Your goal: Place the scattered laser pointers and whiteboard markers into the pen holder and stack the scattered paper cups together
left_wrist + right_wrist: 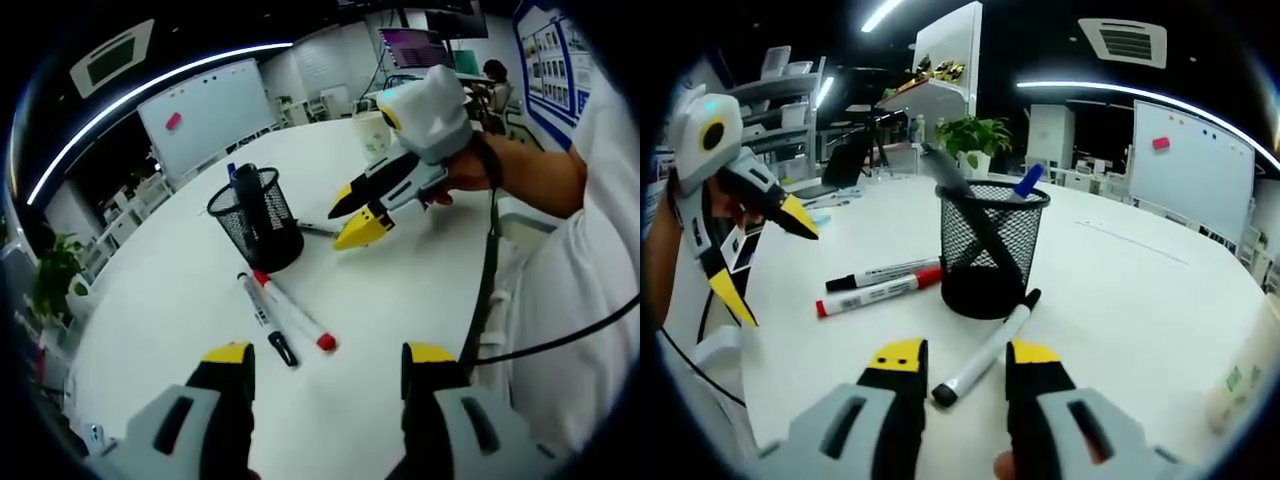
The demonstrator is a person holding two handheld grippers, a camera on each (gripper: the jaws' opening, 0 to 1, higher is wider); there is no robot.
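Both grippers, left point(325, 370) and right point(958, 365), stand spread. Three markers point(985, 352) lie on the table point(1120, 280) around one mesh pen holder point(988, 250); their label print is unreadable.

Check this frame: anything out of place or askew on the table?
Three markers lie loose beside the pen holder: a red-capped marker, a black-capped marker, and a white marker touching its base. Nothing looks spilled or damaged.

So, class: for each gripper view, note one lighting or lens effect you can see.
Left gripper view: fisheye bends the ceiling light strip into an arc; the white table looks bright, with soft shadows. Right gripper view: the mesh pen holder is sharp; the dark ceiling contrasts with the glowing strip light.
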